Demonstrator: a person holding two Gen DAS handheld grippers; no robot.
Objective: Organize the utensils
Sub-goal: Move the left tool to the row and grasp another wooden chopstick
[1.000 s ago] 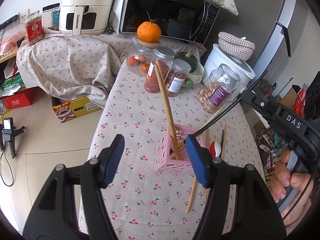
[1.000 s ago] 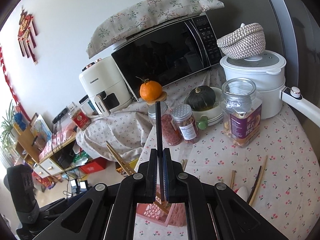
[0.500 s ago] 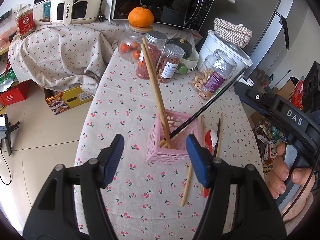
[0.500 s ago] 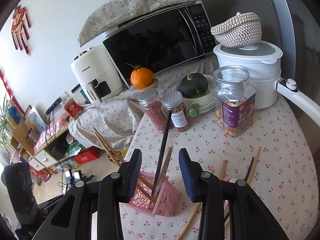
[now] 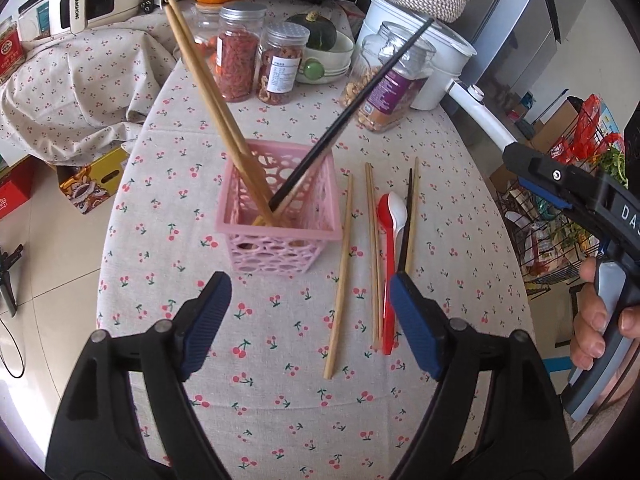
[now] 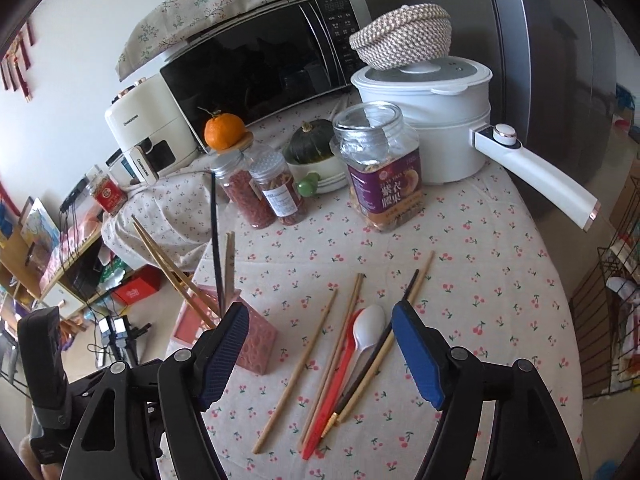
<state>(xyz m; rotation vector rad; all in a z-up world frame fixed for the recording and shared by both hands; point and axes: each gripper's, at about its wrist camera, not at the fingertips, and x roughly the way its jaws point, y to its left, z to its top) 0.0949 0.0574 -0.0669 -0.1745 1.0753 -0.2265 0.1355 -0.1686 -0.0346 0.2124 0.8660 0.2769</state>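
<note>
Both tongs are spreading wide with nothing between them: the right gripper [image 6: 320,340] is letting go, its black chopstick [image 5: 348,116] now leaning in the pink basket [image 5: 280,236], while the left gripper [image 5: 310,320] is hovering over the loose chopsticks [image 5: 340,280] and red spoon [image 5: 388,280] lying just beside it, awaiting collection

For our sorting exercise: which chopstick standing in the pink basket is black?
The black chopstick leaning right in the pink basket; the other chopsticks there are pale wood.
</note>
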